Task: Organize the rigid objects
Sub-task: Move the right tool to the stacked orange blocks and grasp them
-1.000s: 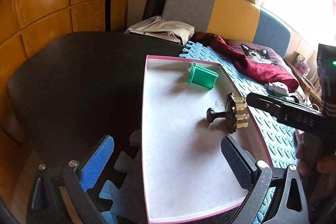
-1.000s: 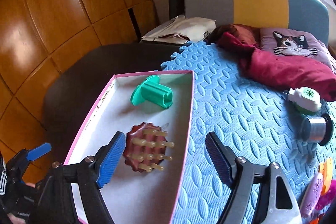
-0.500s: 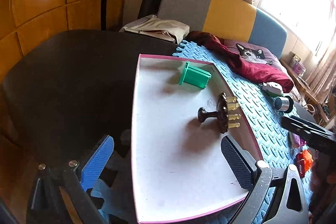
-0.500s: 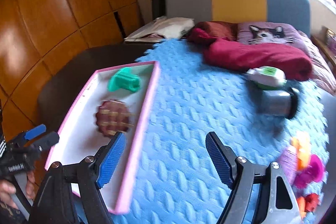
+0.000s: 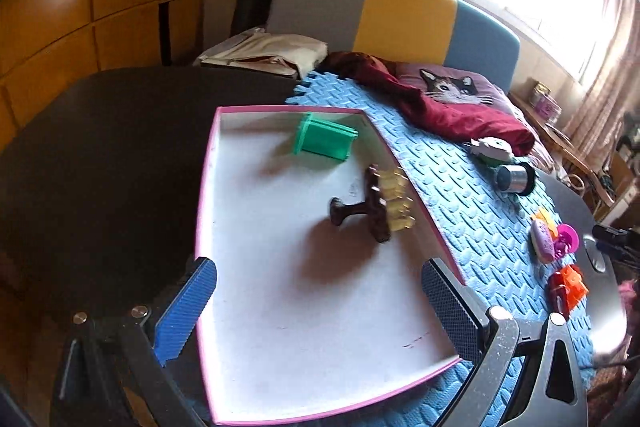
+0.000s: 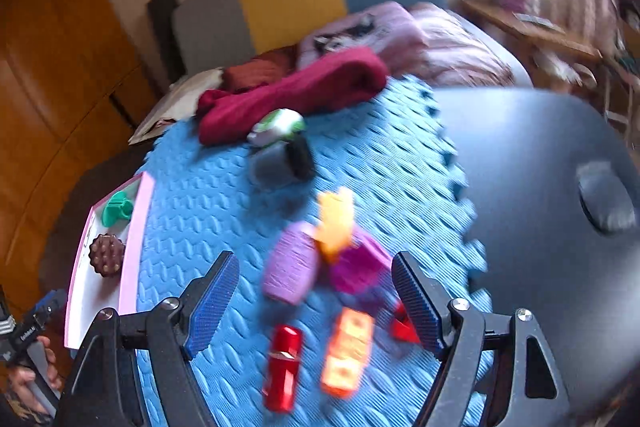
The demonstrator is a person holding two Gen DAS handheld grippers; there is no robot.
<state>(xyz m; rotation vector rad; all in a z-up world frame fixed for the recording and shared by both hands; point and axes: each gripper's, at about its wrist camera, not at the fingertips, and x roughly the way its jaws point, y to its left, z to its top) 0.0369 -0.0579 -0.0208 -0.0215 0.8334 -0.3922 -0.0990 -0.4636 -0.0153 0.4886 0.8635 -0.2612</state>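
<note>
A pink-rimmed white tray lies on the blue foam mat. In it lie a green block and a dark brown studded stamp. My left gripper is open and empty over the tray's near end. My right gripper is open and empty above a blurred cluster of small toys: a purple piece, a magenta piece, an orange piece, a red piece and an orange brick. The tray shows at its left.
A wire spool and a white-green gadget lie further back on the mat, by a dark red cloth. A dark tabletop lies right of the mat. A cat pillow and padded backrest stand behind.
My right gripper has swung right, away from the tray and the stamp, to above the small toys. My left gripper stayed over the tray, its view shifted slightly.
</note>
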